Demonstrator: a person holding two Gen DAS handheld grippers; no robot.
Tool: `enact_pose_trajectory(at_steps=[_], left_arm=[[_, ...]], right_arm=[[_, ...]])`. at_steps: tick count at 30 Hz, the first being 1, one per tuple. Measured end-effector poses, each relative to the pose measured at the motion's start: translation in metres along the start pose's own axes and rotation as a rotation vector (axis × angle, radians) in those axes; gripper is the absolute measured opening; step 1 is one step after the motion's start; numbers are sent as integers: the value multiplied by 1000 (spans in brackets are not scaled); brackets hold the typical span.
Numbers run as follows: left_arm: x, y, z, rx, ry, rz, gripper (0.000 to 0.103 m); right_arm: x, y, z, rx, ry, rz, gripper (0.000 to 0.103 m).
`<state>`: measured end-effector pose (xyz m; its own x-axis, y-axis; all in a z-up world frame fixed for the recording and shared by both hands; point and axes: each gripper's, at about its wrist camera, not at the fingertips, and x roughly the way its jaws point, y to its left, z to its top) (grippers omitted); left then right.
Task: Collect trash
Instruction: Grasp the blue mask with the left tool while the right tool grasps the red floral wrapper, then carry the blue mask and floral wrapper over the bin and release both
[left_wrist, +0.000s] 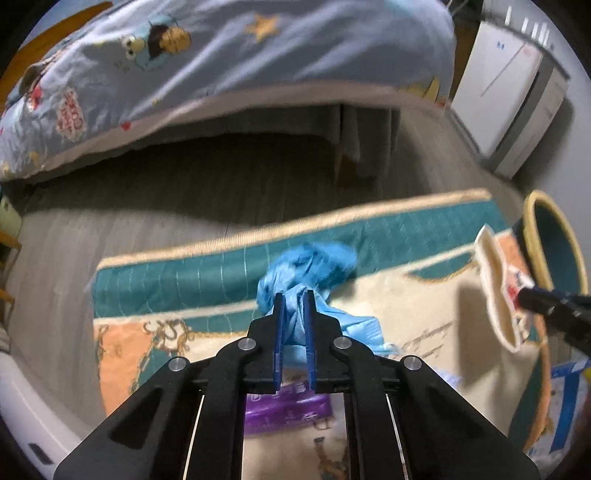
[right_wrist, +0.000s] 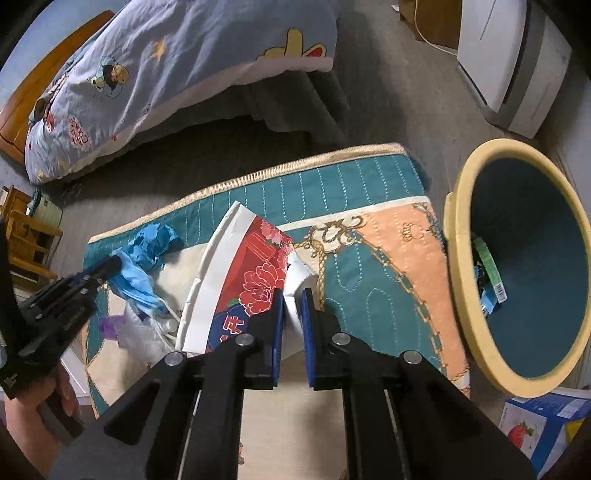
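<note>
My left gripper (left_wrist: 294, 295) is shut on a crumpled blue plastic wad (left_wrist: 314, 262) lying on the patterned rug (left_wrist: 424, 295). In the right wrist view that wad (right_wrist: 147, 243) and the left gripper (right_wrist: 110, 264) sit at the left. My right gripper (right_wrist: 293, 295) is shut on the white edge of a flattened paper carton (right_wrist: 255, 266) with a red flower print, held just above the rug. The left wrist view shows this carton (left_wrist: 495, 288) hanging at the right. A yellow-rimmed, dark teal trash bin (right_wrist: 458, 236) stands to the right with some wrappers (right_wrist: 489, 273) inside.
A purple wrapper (left_wrist: 288, 410) and a white plastic bag (right_wrist: 144, 332) lie on the rug near the left gripper. A bed with a blue cartoon quilt (right_wrist: 166, 74) is behind, with a white appliance (right_wrist: 509, 66) at the far right. A strawberry-printed box (right_wrist: 535, 424) sits below the bin.
</note>
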<state>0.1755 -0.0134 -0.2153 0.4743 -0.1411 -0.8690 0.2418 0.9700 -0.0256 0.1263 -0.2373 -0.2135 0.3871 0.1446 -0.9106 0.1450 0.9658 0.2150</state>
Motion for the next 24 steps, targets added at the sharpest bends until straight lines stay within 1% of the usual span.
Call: enact_pose_trajectory(at_steps=[3,6,9,13,17,20,24], left_arm=[[-17,-5,5,-10,-57,-13,10],[-40,-9,9,-29,-109,-57,10],[-66,-20,11,-17,-162,-77,10],[-97,-37,11,21,-216,-98,10],[-129,-61,7,49,-270,-132,10],[-143,-81,3,92,-301,-151,10],[-145,-108,-4,169,-300,-150,10]], right_arm=[[-10,-4,1,1,-16,-2,9],[-23,-8,-1,13,-36,3,9],[-39,-15,-2,26,-59,8,9],[-66,-28,-3,49,-105,18,9],[-96,-51,-8,93,-154,34,9],[-113,-72,-12,137,-179,47,9],[-132,-97,-18,181,-213,42,9]])
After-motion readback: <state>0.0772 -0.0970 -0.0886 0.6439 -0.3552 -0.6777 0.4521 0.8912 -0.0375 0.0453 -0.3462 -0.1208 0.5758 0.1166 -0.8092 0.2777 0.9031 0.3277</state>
